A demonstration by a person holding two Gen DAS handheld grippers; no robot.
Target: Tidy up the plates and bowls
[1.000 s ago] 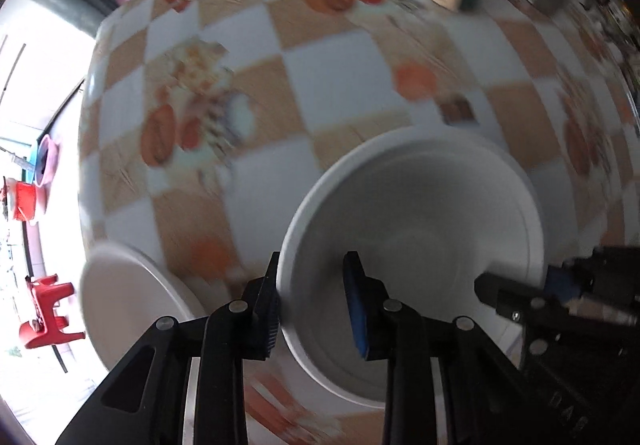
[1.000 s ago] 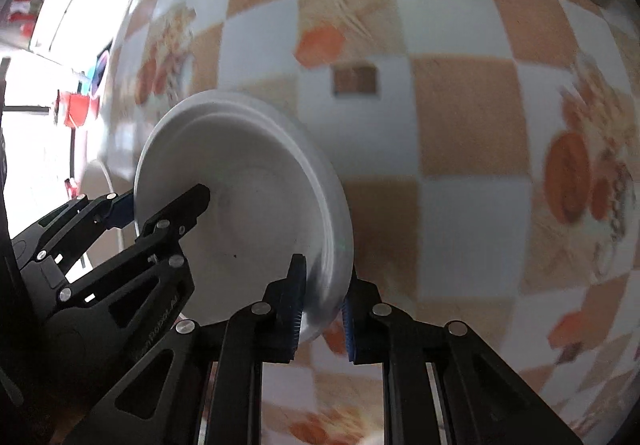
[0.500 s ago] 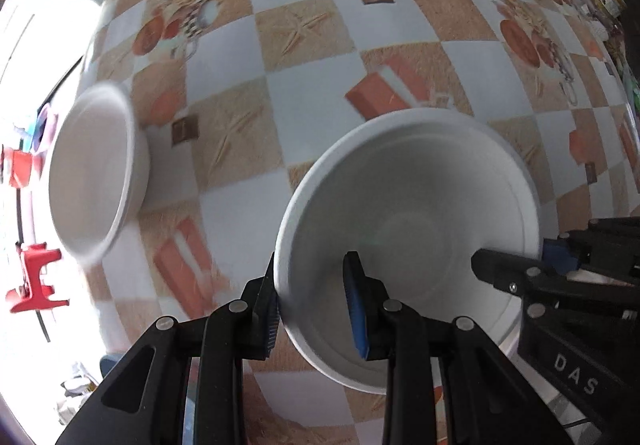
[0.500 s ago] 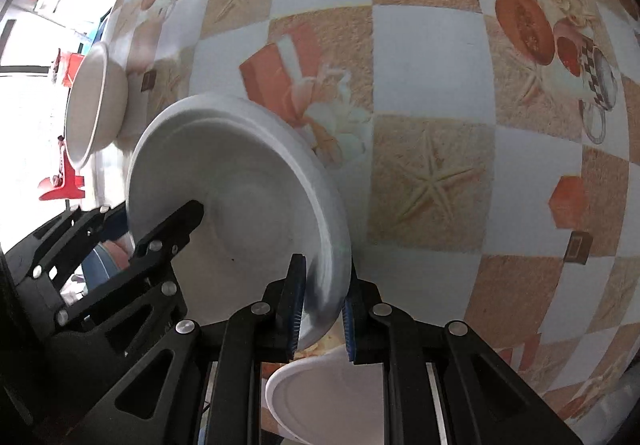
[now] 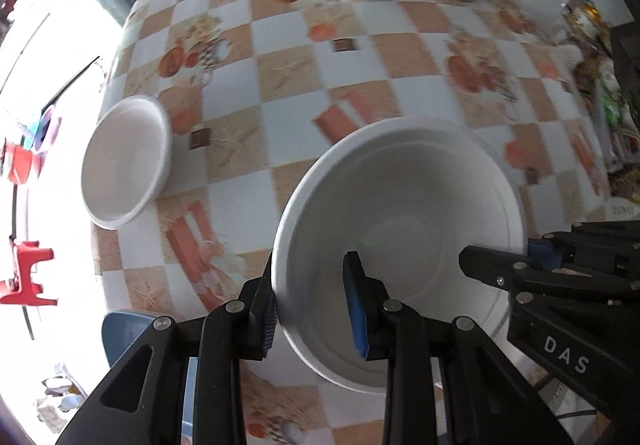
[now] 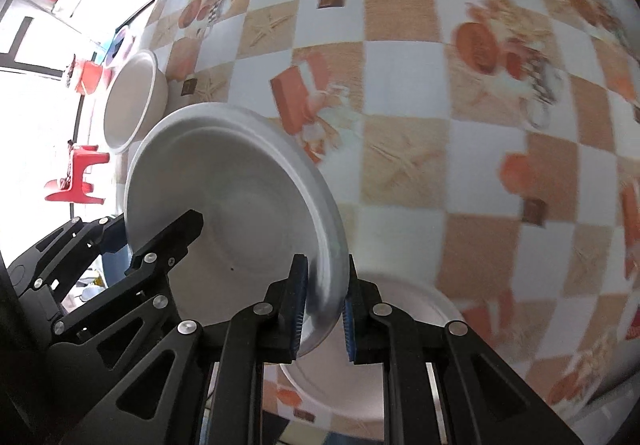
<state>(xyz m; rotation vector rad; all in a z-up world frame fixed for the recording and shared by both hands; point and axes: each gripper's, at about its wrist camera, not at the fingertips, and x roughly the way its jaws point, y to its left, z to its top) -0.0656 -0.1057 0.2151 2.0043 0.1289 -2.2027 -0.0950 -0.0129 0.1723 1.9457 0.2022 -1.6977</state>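
Both grippers now carry one white bowl (image 5: 400,205) above the checkered table (image 5: 360,57). The left gripper (image 5: 312,309) pinches the near rim, one pad inside, one outside; the right gripper (image 6: 324,305) is clamped nearly shut on the opposite rim. Compared with a second ago the bowl sits higher and has shifted, and a second white bowl (image 5: 126,161) at the table's left edge has come into clear view, so stacking there looks likely. A white plate (image 6: 384,325) lies near the front edge.

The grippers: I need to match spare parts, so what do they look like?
Both grippers, left and right, are matte black angular linkages with round silver rivets and blue ribbed pads on the fingers. One body carries white "DAS" lettering.
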